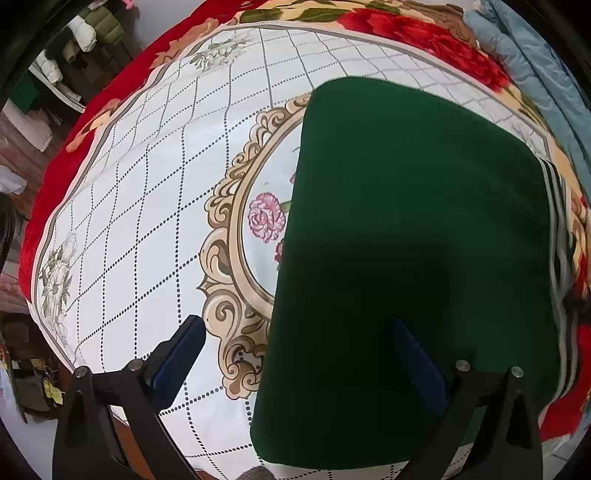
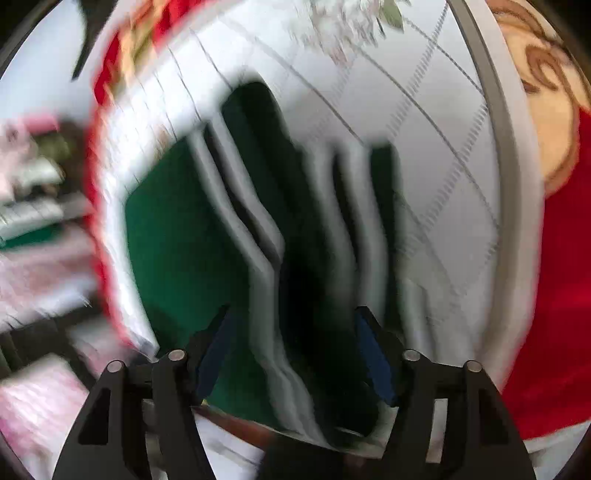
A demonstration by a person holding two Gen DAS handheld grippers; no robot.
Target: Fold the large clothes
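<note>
We look down on a white cloth (image 1: 147,206) with a dotted grid, grey flower sprays and an ornate tan oval frame round pink blooms; it lies over a red plush blanket (image 1: 424,33) with big flowers. On it, towards the right, rests the dark green garment (image 1: 413,240), folded into a smooth, round-cornered slab of velvety fabric.

The left wrist view is sharp and shows the whole flat top of the garment, with only a sliver of its white and black stripes at the far right edge. The right wrist view is smeared by motion, yet it alone shows those stripes (image 2: 258,236) running long and wavy down the garment's side, green on both sides of them.

A pale blue quilted piece (image 1: 535,62) lies beyond the blanket at upper right. Puffy jackets (image 1: 92,33) are heaped at upper left.

Our left gripper (image 1: 299,369) stands wide apart, one blue pad over the white cloth, the other over the green fabric, pinching nothing. Our right gripper (image 2: 295,350) also gapes wide, the striped edge between its pads; we cannot tell whether they touch it.
</note>
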